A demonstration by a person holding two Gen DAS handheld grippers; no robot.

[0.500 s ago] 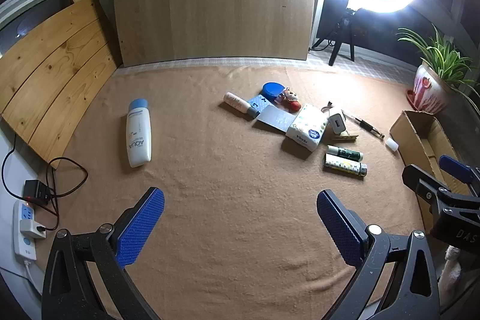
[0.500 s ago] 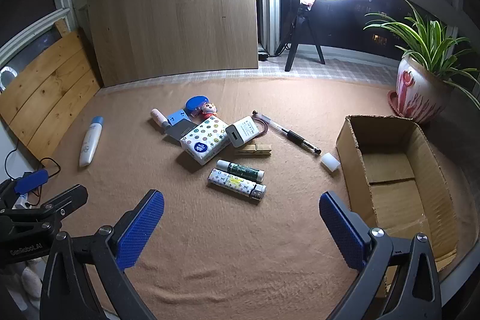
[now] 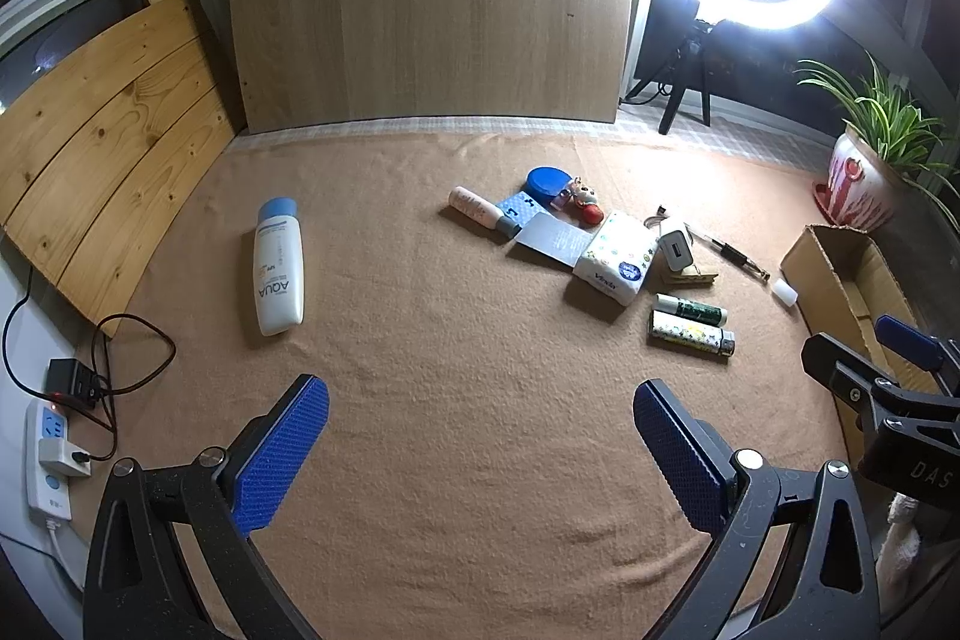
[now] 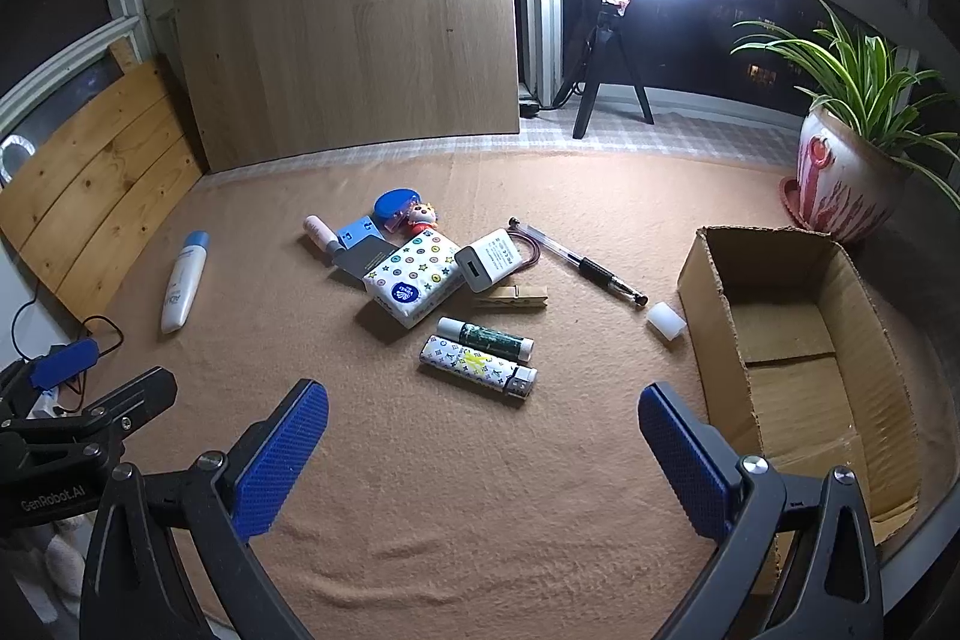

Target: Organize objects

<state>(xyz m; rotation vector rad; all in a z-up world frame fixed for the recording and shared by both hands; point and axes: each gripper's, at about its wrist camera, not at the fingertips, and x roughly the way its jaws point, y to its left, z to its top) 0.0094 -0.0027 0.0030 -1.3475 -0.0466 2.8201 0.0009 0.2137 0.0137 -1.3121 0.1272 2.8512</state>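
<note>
left claw (image 3: 480, 451): wide open, nothing in it, hanging over bare blanket at about 6 o'clock in its own view. Looks like it's parked, probably waiting its turn.
right claw (image 4: 483, 454): also spread wide and empty, aimed at the pile, so I'd guess it goes first.
worktop (image 4: 420, 490): covered in a tan blanket, likely so stuff doesn't roll around.
cardboard box (image 4: 714, 316): open top, nothing inside, at 3 o'clock of the right view. Pretty sure that's where everything's headed.
pile: tissue pack (image 4: 414, 280), white charger (image 4: 489, 259), clothespin (image 4: 510, 296), two tubes (image 4: 477, 361), all bunched near centre, around 12 o'clock from the right claw.
pen (image 4: 585, 265): lying between pile and box.
AQUA bottle (image 3: 278, 265): off alone at 10 o'clock in the left view, handy for the left claw.
</note>
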